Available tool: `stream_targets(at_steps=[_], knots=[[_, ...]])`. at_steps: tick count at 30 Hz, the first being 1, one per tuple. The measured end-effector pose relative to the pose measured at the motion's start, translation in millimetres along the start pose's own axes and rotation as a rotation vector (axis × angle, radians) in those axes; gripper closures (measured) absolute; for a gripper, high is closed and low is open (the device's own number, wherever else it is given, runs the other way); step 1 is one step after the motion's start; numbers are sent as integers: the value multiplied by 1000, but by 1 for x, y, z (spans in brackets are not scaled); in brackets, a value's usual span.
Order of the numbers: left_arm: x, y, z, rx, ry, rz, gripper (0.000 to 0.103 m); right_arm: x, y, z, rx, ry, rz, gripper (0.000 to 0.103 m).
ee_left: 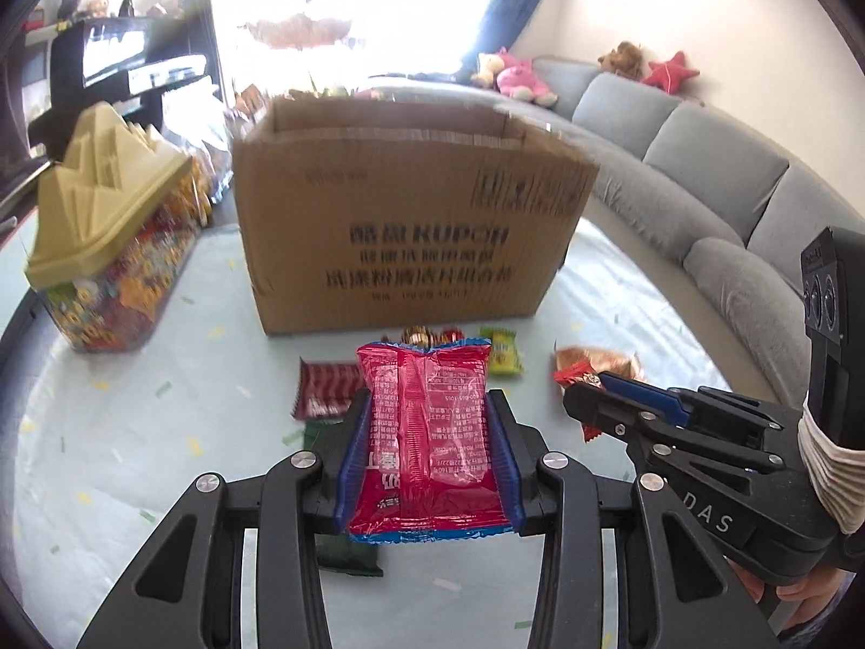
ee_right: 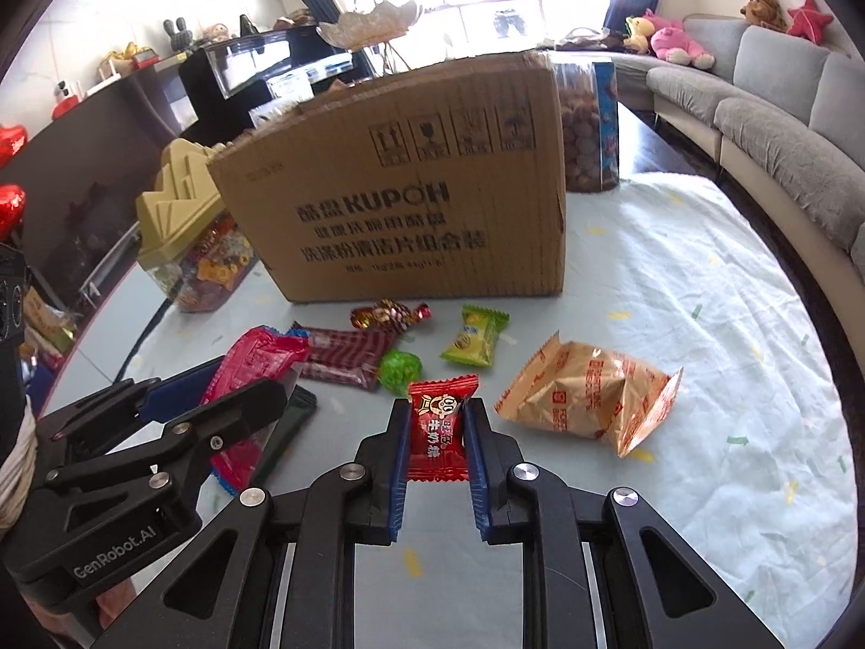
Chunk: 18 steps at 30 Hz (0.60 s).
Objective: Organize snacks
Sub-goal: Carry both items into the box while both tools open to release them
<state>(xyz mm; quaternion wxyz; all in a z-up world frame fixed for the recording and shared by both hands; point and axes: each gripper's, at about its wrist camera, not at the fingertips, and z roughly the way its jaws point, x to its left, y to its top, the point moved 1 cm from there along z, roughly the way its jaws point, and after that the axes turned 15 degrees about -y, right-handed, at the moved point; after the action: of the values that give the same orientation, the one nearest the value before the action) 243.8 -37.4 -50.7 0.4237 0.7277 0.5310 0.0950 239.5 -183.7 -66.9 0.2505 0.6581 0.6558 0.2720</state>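
1. Left wrist view: your left gripper [ee_left: 430,422] is clenched on a large pink snack packet [ee_left: 430,438], its blue pads pressing both long sides, and the packet is lifted clear of the pale tablecloth [ee_left: 135,432].
2. Straight ahead stands an open cardboard box [ee_left: 411,211]. Between it and the packet lie small sweets, among them a green-yellow packet [ee_left: 503,359] and a dark red striped packet [ee_left: 324,386].
3. At the left stands a clear candy jar [ee_left: 113,292] with a tan mountain-shaped lid. At the right, your right gripper [ee_left: 581,389] pinches something red.
4. Right wrist view: your right gripper [ee_right: 437,432] grasps a small red candy [ee_right: 440,432] upright between its pads, above the cloth.
5. Just right of it lies a crumpled tan biscuit bag [ee_right: 584,395]. Ahead lie a green round candy [ee_right: 400,370], the green-yellow packet [ee_right: 476,338] and a twisted red-gold sweet [ee_right: 389,316], all in front of the box [ee_right: 411,189].
6. At the left, your left gripper [ee_right: 238,378] holds the pink packet [ee_right: 254,357].
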Motion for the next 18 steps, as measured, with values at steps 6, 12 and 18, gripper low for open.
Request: stream_targets(at_steps=[6, 12, 18], knots=[[0, 21, -27, -86, 20, 25, 63, 4, 19, -22, -78, 6, -13, 82], [-4, 45, -45, -166, 39, 69, 63, 9, 45, -40, -159, 12, -23, 82], [-3, 72, -61, -231, 59, 99, 63, 13, 74, -55, -238, 21, -25, 82]])
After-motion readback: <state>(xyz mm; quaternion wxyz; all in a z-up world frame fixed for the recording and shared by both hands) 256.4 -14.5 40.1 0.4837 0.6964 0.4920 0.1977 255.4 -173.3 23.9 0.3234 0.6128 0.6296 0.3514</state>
